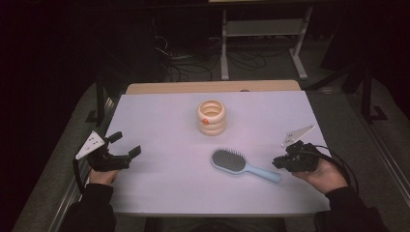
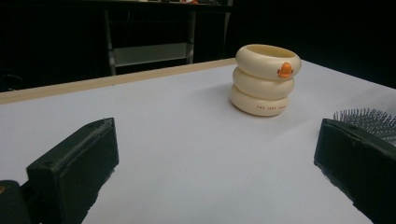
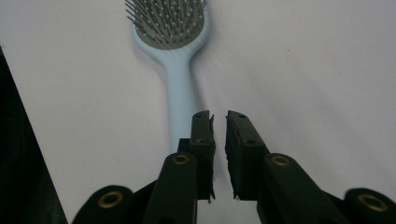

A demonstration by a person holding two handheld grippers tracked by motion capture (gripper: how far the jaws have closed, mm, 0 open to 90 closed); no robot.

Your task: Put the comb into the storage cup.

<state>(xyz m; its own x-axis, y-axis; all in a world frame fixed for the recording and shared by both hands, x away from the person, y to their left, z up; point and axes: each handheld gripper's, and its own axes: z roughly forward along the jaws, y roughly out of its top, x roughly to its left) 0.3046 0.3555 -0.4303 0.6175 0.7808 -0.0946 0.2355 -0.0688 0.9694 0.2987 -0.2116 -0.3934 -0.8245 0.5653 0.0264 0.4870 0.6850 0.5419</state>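
We see right gripper [image 1: 279, 161] just off end of blue hairbrush [image 1: 244, 166] handle, jaws nearly together, nothing between them. Brush flat on white table [image 1: 159, 188], bristles up, centre-right. Left gripper [image 1: 128, 145] spread wide, empty, at left edge. Cream ringed cup [image 1: 211, 117] stands beyond brush.

Black sleeves to the wrists. Left claw [image 1: 126, 144]: black blocky jaws, grey three-cornered plate on top, black cable trailing. Right claw [image 3: 220, 116]: black jaws with brass-ringed screw holes, same grey plate, looping black cable.
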